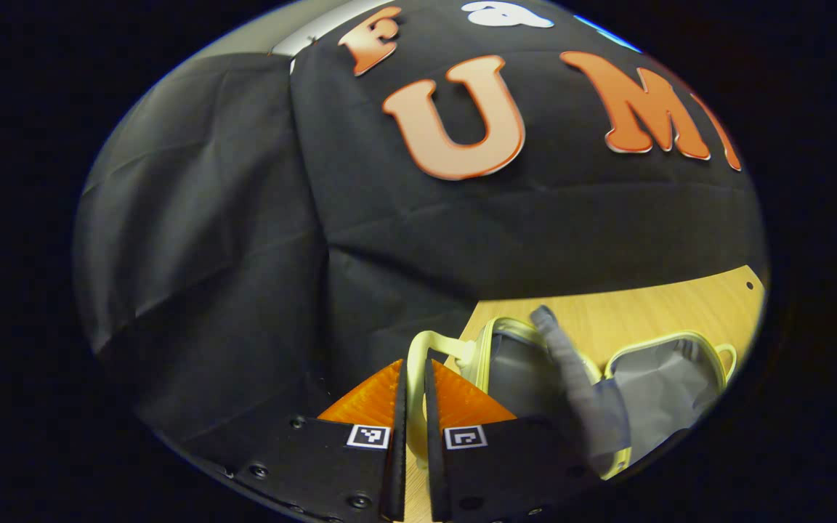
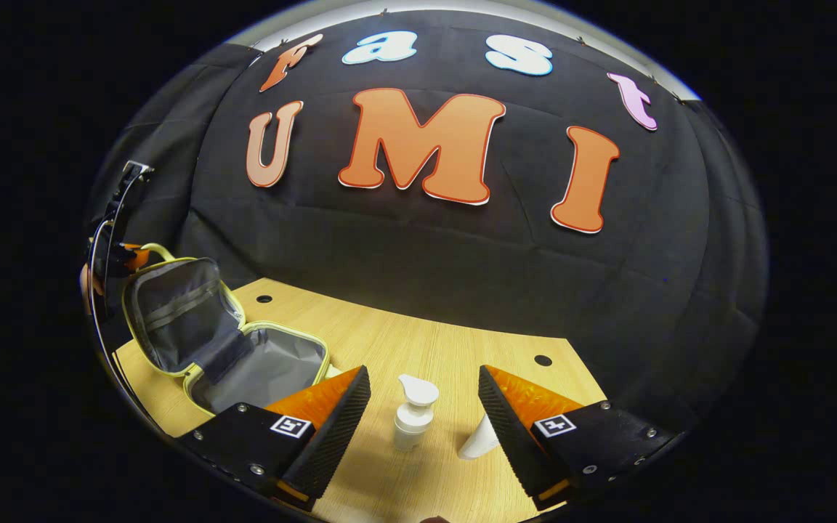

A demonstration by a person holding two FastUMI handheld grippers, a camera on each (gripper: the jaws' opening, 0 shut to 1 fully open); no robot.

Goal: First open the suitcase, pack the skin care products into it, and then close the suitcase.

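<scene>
While my left tool (image 1: 415, 407) pinches the suitcase (image 1: 535, 363) handle (image 1: 418, 356), propping its lid up near the tabletop's (image 1: 651, 309) left edge, my right tool (image 2: 424, 407) gapes wide, empty, framing the pump bottle (image 2: 414, 414) at the front edge.

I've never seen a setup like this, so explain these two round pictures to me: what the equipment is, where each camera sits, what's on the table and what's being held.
A person holds a two-finger gripper in each hand, and a fisheye camera rides on each one, looking forward along its fingers.

In the left gripper view, the left gripper has its fingers nearly shut on the pale yellow handle of the small suitcase, holding its lid up.

The right gripper view looks from the other hand. The right gripper is wide open, holding nothing. Just ahead of it, on the wooden table, stand a white pump bottle and another white container, partly hidden by one finger. To the left the open suitcase shows its grey lining, with nothing visible inside.
</scene>
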